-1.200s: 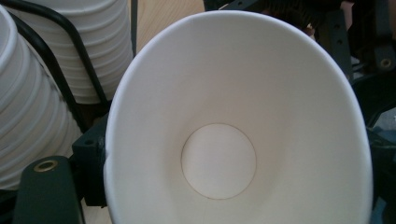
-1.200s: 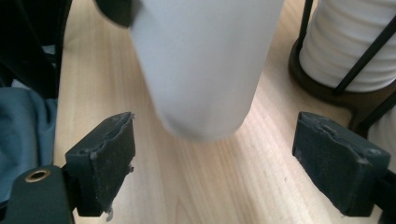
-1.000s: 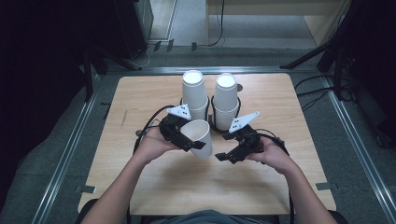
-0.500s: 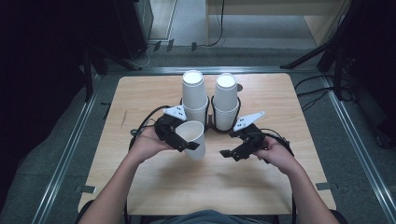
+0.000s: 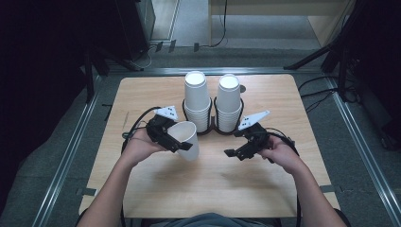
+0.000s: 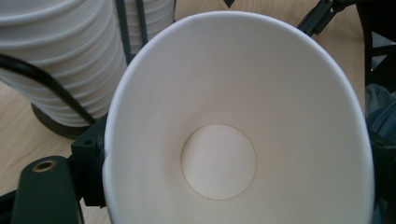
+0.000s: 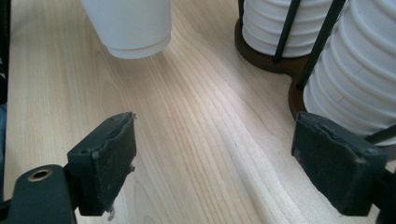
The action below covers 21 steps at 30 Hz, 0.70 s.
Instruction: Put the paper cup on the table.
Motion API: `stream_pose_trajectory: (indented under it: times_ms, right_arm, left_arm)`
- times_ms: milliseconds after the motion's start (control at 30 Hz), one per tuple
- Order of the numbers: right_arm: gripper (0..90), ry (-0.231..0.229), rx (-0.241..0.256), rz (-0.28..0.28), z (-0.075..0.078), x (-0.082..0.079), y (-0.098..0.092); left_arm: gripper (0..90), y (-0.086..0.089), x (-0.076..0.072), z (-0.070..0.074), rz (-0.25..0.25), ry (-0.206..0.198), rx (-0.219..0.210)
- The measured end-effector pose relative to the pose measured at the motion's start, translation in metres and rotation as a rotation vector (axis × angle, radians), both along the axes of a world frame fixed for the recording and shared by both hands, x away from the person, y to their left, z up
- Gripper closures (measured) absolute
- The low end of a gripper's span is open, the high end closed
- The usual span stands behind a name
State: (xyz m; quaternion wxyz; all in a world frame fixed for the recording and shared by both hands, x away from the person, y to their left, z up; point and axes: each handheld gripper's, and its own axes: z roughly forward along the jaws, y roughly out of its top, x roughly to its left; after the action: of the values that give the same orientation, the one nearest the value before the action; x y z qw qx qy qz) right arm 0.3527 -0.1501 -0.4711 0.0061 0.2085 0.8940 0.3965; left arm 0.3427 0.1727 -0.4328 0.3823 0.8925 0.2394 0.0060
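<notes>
My left gripper (image 5: 182, 144) pinches a paper cup (image 5: 187, 139) by its rim; my right gripper (image 5: 235, 153), jaws wide, hangs empty beside it. Squeezing harder could crumple the thin rim.

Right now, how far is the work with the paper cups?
Done: one paper cup is off the two stacks in the holder. In hand: the left gripper grips this cup by its rim, tilted, above the table; it is empty inside. The right gripper is open and holds nothing. Left: probably to set the cup down; many cups remain stacked.
</notes>
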Motion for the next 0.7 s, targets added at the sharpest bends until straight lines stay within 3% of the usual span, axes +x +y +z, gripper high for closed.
stream_pose_trajectory:
  times_ms: [333,700]
  right_arm:
    - [14.4,0.001,0.004,-0.002,0.001,0.007,0.0]
    - [14.4,0.01,0.011,0.003,0.0,0.013,0.001]
  left_arm:
    - [13.3,0.02,-0.002,-0.001,0.05,0.011,-0.006]
    - [12.9,0.045,0.005,-0.003,0.142,0.02,-0.013]
